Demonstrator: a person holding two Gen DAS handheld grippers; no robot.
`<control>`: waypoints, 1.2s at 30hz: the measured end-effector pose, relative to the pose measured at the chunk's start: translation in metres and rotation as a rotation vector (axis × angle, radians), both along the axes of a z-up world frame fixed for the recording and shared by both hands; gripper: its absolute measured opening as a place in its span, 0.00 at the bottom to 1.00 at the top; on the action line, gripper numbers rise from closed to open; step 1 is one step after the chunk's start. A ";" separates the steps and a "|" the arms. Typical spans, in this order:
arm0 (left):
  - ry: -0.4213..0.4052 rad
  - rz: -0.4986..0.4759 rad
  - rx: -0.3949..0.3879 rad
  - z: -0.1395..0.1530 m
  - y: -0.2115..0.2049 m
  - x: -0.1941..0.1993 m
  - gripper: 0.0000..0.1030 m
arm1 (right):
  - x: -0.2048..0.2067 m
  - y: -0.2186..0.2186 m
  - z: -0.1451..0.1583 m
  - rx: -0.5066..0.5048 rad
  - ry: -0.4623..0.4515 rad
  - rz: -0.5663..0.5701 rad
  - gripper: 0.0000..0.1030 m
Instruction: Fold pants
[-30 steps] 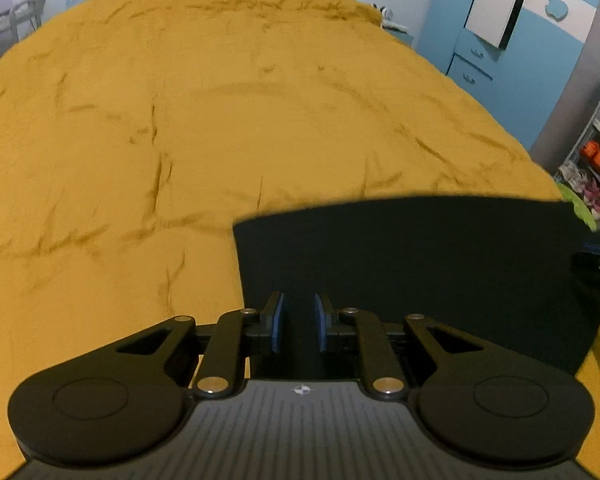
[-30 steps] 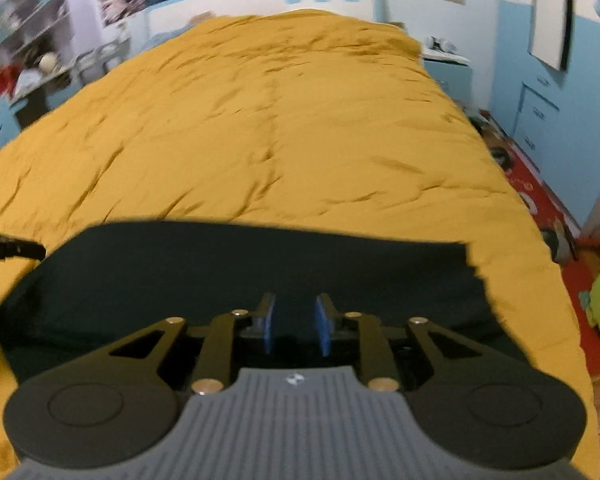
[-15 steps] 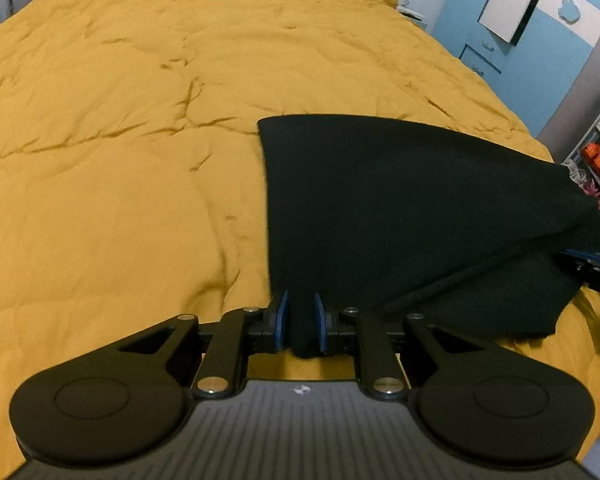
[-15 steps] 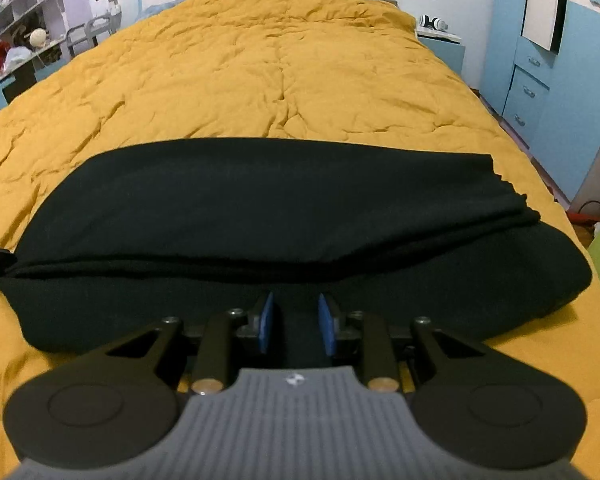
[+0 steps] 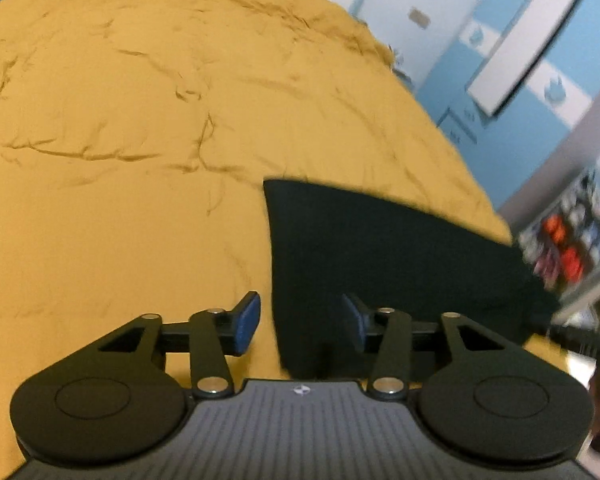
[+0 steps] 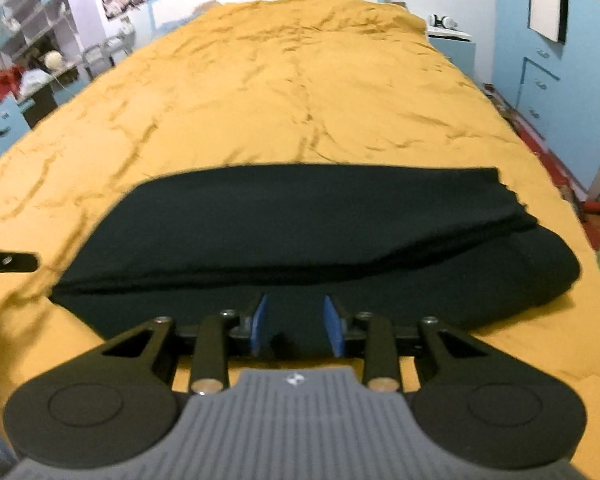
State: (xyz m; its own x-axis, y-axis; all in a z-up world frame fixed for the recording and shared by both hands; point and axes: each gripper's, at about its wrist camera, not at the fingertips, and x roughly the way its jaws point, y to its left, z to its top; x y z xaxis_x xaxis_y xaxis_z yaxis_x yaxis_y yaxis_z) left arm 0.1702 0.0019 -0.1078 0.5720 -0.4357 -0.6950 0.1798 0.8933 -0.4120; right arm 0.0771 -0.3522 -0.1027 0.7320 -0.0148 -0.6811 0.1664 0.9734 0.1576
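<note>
One pair of dark pants [image 6: 300, 232] lies folded on the yellow bed [image 6: 300, 92]. Two tongs, left tongs [image 5: 300, 322] and right tongs [image 6: 296, 326], are opening at the pants' near edge, pads clear of cloth.

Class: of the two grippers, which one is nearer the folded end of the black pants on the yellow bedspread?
Right. The right gripper, jaws opening, sits at the black pants' near edge by the bulging fold; the left gripper, jaws opening, straddles the opposite end's edge.

Pants [image 6: 300, 220] now folded flat, both grippers' fingers [image 5: 247, 322] parting.
</note>
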 end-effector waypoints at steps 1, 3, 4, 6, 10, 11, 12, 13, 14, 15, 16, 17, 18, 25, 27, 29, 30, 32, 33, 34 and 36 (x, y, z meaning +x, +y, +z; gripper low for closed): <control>0.009 0.004 -0.038 -0.004 0.002 0.009 0.58 | 0.003 0.002 0.002 0.009 -0.006 0.003 0.27; 0.039 0.033 -0.122 -0.018 0.006 0.030 0.59 | 0.009 0.005 0.003 0.027 -0.016 0.006 0.27; 0.063 0.051 -0.156 -0.025 0.008 0.037 0.58 | 0.013 0.006 0.002 0.034 -0.017 0.006 0.28; 0.120 0.060 -0.197 -0.042 0.009 0.054 0.59 | 0.019 0.008 0.000 0.040 -0.014 0.004 0.27; 0.188 0.082 -0.249 -0.068 0.009 0.070 0.59 | 0.027 0.003 -0.005 0.067 -0.014 -0.008 0.27; 0.189 0.086 -0.261 -0.071 0.010 0.071 0.59 | 0.029 0.000 -0.007 0.079 -0.014 -0.009 0.27; 0.192 0.088 -0.273 -0.073 0.010 0.072 0.58 | 0.031 -0.003 -0.009 0.088 -0.016 -0.010 0.27; 0.197 0.089 -0.278 -0.076 0.008 0.073 0.58 | 0.034 -0.004 -0.010 0.095 -0.018 -0.011 0.28; 0.197 0.084 -0.280 -0.076 0.007 0.073 0.52 | 0.038 -0.005 -0.012 0.101 -0.022 -0.008 0.25; 0.194 0.077 -0.273 -0.075 0.005 0.074 0.48 | 0.041 -0.004 -0.013 0.108 -0.027 -0.004 0.22; 0.191 0.075 -0.265 -0.074 0.004 0.073 0.43 | 0.044 -0.003 -0.013 0.115 -0.034 0.004 0.21; 0.191 0.079 -0.267 -0.074 0.004 0.074 0.29 | 0.048 0.000 -0.014 0.115 -0.045 0.014 0.17; 0.195 0.088 -0.277 -0.074 0.004 0.074 0.23 | 0.051 0.003 -0.015 0.108 -0.050 0.028 0.16; 0.134 0.083 -0.277 -0.043 -0.004 0.074 0.09 | 0.066 0.014 -0.028 0.016 0.029 0.061 0.09; 0.119 0.078 -0.270 -0.025 -0.013 0.077 0.09 | 0.065 0.009 -0.026 0.038 0.019 0.056 0.09; 0.100 0.060 -0.249 -0.003 -0.027 0.079 0.09 | 0.060 0.002 -0.021 0.070 -0.002 0.044 0.09; 0.095 0.050 -0.232 0.008 -0.035 0.080 0.08 | 0.057 -0.002 -0.018 0.072 -0.012 0.038 0.10; 0.089 0.033 -0.210 0.026 -0.051 0.082 0.08 | 0.051 -0.011 -0.010 0.058 -0.020 0.020 0.11; 0.086 0.020 -0.202 0.036 -0.060 0.084 0.08 | 0.047 -0.016 -0.007 0.054 -0.022 0.010 0.11; 0.085 0.007 -0.194 0.045 -0.072 0.085 0.08 | 0.043 -0.023 -0.003 0.055 -0.026 -0.001 0.11; 0.091 -0.020 -0.172 0.058 -0.096 0.087 0.08 | 0.035 -0.036 0.004 0.064 -0.039 -0.022 0.11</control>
State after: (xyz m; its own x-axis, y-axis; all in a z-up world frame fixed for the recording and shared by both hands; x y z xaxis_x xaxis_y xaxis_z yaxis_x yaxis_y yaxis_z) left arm 0.2569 -0.0937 -0.0503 0.5001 -0.5632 -0.6578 0.1524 0.8050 -0.5733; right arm 0.1122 -0.3887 -0.0985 0.7579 0.0116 -0.6523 0.1798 0.9574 0.2259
